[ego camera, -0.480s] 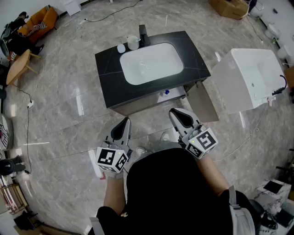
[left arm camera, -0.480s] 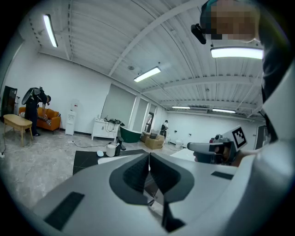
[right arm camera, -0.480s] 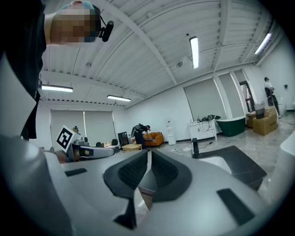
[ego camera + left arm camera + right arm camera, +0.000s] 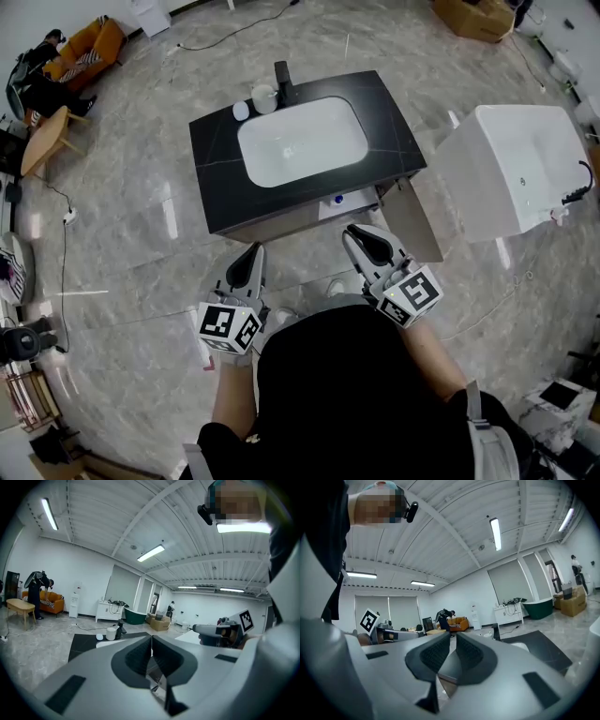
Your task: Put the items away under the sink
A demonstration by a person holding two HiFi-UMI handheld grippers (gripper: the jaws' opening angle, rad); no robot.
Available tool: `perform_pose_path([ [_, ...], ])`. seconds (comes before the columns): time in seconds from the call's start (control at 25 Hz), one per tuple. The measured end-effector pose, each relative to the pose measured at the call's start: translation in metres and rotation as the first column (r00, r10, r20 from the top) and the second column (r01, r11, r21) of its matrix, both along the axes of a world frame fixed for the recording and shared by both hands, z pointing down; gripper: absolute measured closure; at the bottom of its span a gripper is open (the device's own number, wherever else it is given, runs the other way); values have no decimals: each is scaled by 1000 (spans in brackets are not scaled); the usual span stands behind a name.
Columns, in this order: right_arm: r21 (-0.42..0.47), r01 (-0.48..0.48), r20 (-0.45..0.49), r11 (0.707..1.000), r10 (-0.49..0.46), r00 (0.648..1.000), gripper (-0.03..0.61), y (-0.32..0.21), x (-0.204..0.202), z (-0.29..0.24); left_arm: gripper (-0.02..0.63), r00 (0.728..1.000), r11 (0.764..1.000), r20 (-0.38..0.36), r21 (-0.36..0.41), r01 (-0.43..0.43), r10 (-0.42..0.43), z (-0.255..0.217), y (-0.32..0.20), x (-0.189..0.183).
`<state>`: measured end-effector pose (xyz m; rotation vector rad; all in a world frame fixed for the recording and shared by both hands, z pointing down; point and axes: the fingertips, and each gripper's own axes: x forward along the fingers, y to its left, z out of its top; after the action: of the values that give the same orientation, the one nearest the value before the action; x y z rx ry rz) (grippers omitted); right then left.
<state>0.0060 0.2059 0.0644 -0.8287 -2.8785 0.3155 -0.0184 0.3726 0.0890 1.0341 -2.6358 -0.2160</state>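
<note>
A black vanity (image 4: pixel 217 150) with a white basin (image 4: pixel 302 141) stands ahead of me. At its back left are a white cup (image 4: pixel 263 97), a small white round item (image 4: pixel 241 111) and a dark faucet (image 4: pixel 282 75). The cabinet door (image 4: pixel 411 221) under the sink hangs open, and a blue-capped item (image 4: pixel 337 199) shows inside. My left gripper (image 4: pixel 251 253) and right gripper (image 4: pixel 361 235) are held low in front of the vanity. Both are shut on nothing. In the left gripper view the cup (image 4: pixel 111 633) shows beyond the shut left gripper (image 4: pixel 151 640). The right gripper (image 4: pixel 453 640) points past the counter (image 4: pixel 539 651).
A white bathtub (image 4: pixel 516 169) stands to the right of the vanity. A cable (image 4: pixel 64 272) runs over the marble floor at left. A wooden table (image 4: pixel 42 141) and an orange sofa (image 4: pixel 84 52) are at far left, with cardboard boxes (image 4: pixel 478 17) at the back.
The head view has shifted a little, so the vanity sits slightly higher and further left. Both grippers stay shut in nearly the same place.
</note>
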Motion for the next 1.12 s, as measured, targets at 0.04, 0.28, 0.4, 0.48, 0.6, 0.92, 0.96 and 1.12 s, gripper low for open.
perform_pose_path([
  [0.04,-5,5,4,1000,-5,1000,532,-7,-2,0,589,1000,1000,-1,-5,4,-4,0,-7,-2],
  [0.28,-35,28,-1,999,-28,1000,532,-50,-8,11,589,1000,999,-27,-35,1,-2,6,-52,-5],
  [0.4,-51,33,-8,998,-33,999,532,-62,-13,14,589,999,998,-34,-56,7,-9,7,-61,-11],
  [0.48,-51,33,-7,998,-33,999,532,-66,-17,16,589,999,998,-38,-61,18,-21,9,-60,-17],
  [0.6,-50,26,-9,998,-26,1000,533,-68,-24,19,589,999,997,-43,-65,30,-32,12,-56,-31],
  [0.92,-25,-27,-34,999,26,999,532,-67,-68,28,589,998,999,-55,-40,0,-2,26,-48,-92],
  [0.96,-22,-35,-37,999,34,999,532,-66,-77,27,589,998,999,-57,-38,-5,3,28,-46,-103],
  [1.12,-6,-55,-41,998,55,998,532,-55,-114,23,589,997,999,-70,-33,-26,24,33,-34,-149],
])
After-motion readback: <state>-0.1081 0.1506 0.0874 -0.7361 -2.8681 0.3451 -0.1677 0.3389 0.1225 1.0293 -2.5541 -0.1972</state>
